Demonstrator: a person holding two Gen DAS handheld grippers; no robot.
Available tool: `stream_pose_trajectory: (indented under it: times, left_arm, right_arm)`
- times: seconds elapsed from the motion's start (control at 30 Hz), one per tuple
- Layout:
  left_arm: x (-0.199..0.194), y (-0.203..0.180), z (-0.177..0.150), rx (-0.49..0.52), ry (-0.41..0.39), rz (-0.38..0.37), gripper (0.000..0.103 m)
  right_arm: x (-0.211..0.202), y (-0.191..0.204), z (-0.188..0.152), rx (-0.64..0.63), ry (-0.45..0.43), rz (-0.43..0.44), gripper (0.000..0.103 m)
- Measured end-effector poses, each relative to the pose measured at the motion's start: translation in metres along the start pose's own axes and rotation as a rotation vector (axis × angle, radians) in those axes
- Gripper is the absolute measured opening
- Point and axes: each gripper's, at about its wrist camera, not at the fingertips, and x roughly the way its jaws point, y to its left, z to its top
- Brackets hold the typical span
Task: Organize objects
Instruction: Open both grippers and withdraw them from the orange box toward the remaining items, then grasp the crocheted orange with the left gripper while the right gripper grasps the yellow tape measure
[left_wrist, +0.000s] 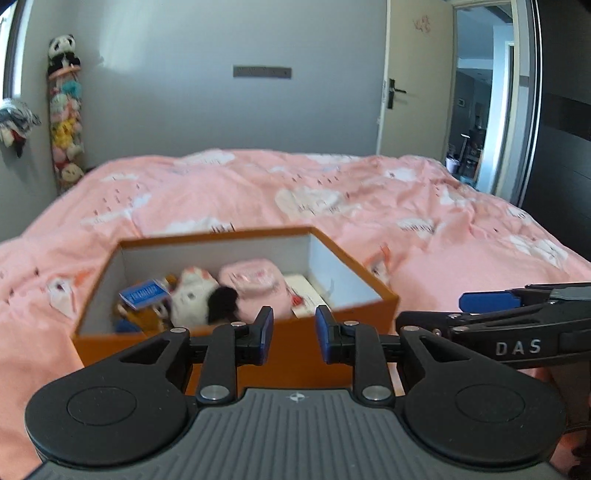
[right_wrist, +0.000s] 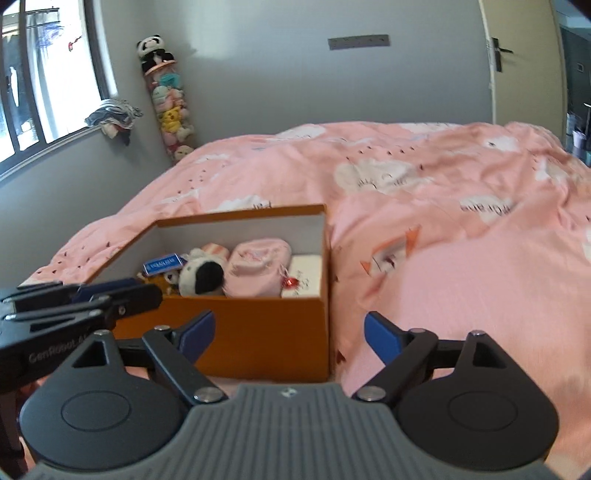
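Both grippers hover level just in front of the orange box (left_wrist: 236, 350), which sits on the pink duvet (left_wrist: 443, 229) with its top open. The left gripper (left_wrist: 294, 334) faces the box's near wall, its blue pads a narrow gap apart and holding nothing. The right gripper (right_wrist: 288, 336) sits beside it, toward the box's right corner, jaws spread wide and empty. Inside the box lie a pink pouch (right_wrist: 258, 269), a white plush toy (right_wrist: 201, 275) and a blue card (right_wrist: 164, 264).

We see soft daylight from the window (right_wrist: 44, 85) at far left; its panes glare white; the wall (right_wrist: 277, 85) shows faint shadows; both views blur slightly, and the fisheye bends the door (right_wrist: 517, 62) at right.
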Motion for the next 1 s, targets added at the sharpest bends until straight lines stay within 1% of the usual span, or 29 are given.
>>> stream_pose_trajectory:
  times: [0.07, 0.17, 0.23, 0.33, 0.43, 0.53, 0.6, 0.7, 0.8, 0.83, 0.9, 1.0]
  left_arm:
    - [0.006, -0.001, -0.006, -0.017, 0.043, -0.005, 0.032]
    - [0.014, 0.004, -0.014, -0.066, 0.079, -0.045, 0.032]
    - [0.018, 0.007, -0.018, -0.086, 0.102, -0.041, 0.032]
    - [0.024, 0.014, -0.025, -0.132, 0.141, -0.032, 0.036]
    - [0.03, 0.023, -0.031, -0.173, 0.174, -0.024, 0.036]
    - [0.034, 0.028, -0.037, -0.186, 0.204, -0.033, 0.035]
    - [0.035, 0.029, -0.04, -0.192, 0.212, -0.043, 0.035]
    - [0.037, 0.028, -0.043, -0.191, 0.216, -0.098, 0.035]
    - [0.039, 0.026, -0.045, -0.186, 0.226, -0.151, 0.035]
    - [0.04, 0.024, -0.046, -0.18, 0.234, -0.161, 0.035]
    - [0.045, 0.021, -0.046, -0.171, 0.255, -0.176, 0.035]
    - [0.05, 0.021, -0.048, -0.18, 0.28, -0.19, 0.035]
  right_arm:
    - [0.002, -0.001, -0.006, -0.001, 0.01, -0.031, 0.089]
    - [0.008, -0.001, -0.015, -0.003, 0.028, -0.068, 0.089]
    - [0.014, -0.003, -0.021, 0.004, 0.057, -0.065, 0.089]
    - [0.024, -0.008, -0.029, 0.029, 0.105, -0.072, 0.088]
    - [0.031, -0.006, -0.035, 0.01, 0.131, -0.081, 0.085]
    - [0.038, 0.0, -0.041, -0.021, 0.15, -0.075, 0.08]
    - [0.043, 0.001, -0.044, -0.03, 0.166, -0.072, 0.068]
    - [0.05, -0.002, -0.047, -0.016, 0.195, -0.065, 0.063]
    - [0.055, -0.006, -0.048, -0.002, 0.211, -0.055, 0.061]
    - [0.057, -0.007, -0.049, 0.0, 0.219, -0.048, 0.059]
    - [0.062, -0.008, -0.05, 0.004, 0.241, -0.033, 0.05]
    - [0.073, -0.011, -0.055, 0.02, 0.286, -0.014, 0.048]
